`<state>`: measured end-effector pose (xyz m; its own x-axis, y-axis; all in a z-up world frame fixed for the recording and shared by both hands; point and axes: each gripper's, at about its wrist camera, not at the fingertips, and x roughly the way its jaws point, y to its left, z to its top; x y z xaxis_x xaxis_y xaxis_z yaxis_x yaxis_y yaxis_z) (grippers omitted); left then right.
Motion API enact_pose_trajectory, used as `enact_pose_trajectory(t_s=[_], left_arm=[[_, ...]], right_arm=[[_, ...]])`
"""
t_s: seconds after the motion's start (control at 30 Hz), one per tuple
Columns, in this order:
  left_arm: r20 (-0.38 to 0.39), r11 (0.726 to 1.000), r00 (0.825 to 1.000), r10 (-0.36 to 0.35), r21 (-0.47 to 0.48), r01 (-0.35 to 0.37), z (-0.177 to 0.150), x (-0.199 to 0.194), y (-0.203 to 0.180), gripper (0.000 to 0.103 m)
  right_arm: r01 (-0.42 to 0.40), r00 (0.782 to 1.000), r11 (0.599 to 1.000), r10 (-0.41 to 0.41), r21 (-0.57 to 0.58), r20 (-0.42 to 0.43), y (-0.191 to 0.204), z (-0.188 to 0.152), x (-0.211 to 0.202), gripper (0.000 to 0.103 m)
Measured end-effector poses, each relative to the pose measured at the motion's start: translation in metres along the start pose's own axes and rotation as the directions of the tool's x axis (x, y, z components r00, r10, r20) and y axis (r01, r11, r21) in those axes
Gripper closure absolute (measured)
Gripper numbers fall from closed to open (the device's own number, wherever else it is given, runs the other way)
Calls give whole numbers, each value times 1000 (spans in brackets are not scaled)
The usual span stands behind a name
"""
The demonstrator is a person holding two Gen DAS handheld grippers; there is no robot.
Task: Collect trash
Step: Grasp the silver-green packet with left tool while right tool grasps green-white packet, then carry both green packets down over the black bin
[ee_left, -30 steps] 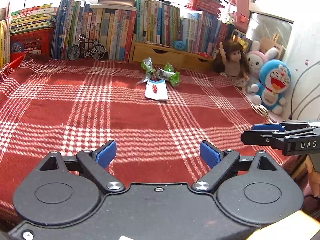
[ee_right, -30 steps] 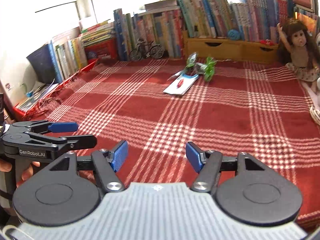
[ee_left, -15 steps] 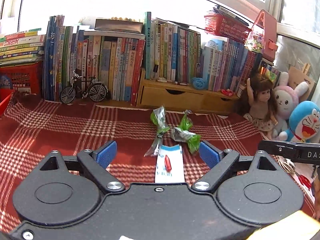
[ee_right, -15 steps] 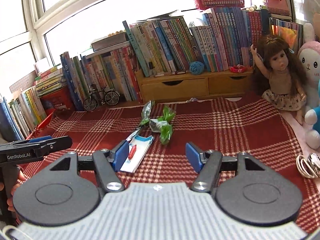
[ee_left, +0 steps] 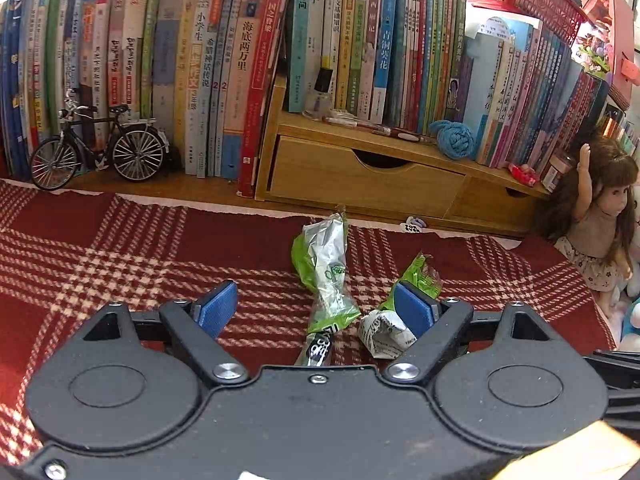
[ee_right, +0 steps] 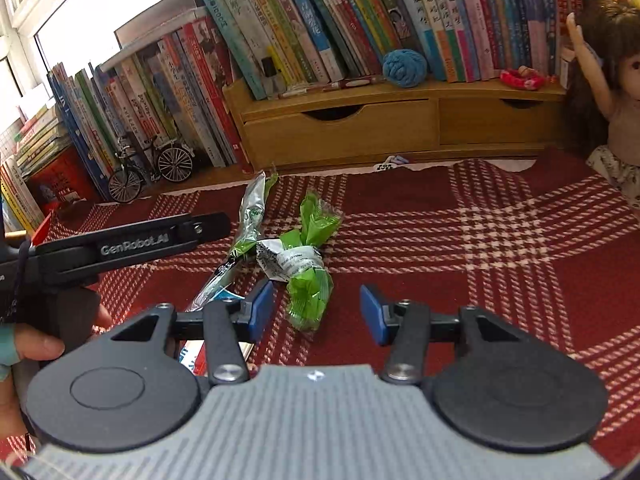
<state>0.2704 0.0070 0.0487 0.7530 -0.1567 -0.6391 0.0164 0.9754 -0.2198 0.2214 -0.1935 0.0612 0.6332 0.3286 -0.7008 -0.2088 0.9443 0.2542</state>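
Right wrist view: crumpled green-and-silver wrapper (ee_right: 306, 280) lies on plaid cloth (ee_right: 500, 240).

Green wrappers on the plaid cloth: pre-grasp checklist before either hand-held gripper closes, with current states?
1. Long green wrapper between the left hand-held gripper fingers: ok, it lies in the gap, jaws closing, pads not yet on it.
2. Crumpled green wrapper between the right hand-held gripper fingers: ok, its near end sits in the gap, jaws closing, no contact yet.
3. Wrappers separate from each other: not ok, they overlap near the white crumpled part.
4. Left gripper's right pad clear of the crumpled wrapper: cannot tell, it covers part of it.
5. Grippers clear of each other: ok, apart in the right wrist view.
6. White card untouched: cannot tell, mostly hidden.
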Motion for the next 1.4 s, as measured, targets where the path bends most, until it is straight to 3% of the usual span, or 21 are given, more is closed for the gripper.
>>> enact_pose_trajectory(t_s=[0.27,0.3,0.33,0.37,0.57,0.63,0.7,0.77,1.17,1.4], left_arm=[[-39,1000,999,13,28,-12,2,44,-4,19],[-45,1000,999,12,16,-11,1,47,-2,19],[-53,1000,999,9,7,-8,1,49,0,19],[-57,1000,998,5,1,-5,0,51,1,19],[-100,999,995,-10,-33,6,-6,59,10,21],[-98,1000,995,0,-24,-2,-8,56,9,31],[-100,1000,995,10,-20,-12,-8,54,7,63],[-102,999,995,1,-42,-5,-7,49,7,73],[-41,1000,999,15,3,-15,1,-13,-2,74],[-3,1000,1000,1,14,-1,-10,-73,1,74]], right_arm=[[-6,999,998,3,-65,-50,7,8,47,45],[-11,998,998,7,-62,-58,7,8,51,51],[-16,998,998,12,-61,-68,7,6,54,63],[-20,997,998,15,-62,-81,7,4,56,67],[-4,998,998,0,-68,-62,3,-2,42,70],[10,998,998,-13,-64,-54,0,-3,35,70],[12,999,998,-15,-60,-45,-3,-3,27,70],[21,999,998,-23,-56,-37,-5,-4,20,70],[41,999,998,-41,-49,12,2,-10,-25,70],[39,999,997,-36,-64,39,16,-20,-62,70]])
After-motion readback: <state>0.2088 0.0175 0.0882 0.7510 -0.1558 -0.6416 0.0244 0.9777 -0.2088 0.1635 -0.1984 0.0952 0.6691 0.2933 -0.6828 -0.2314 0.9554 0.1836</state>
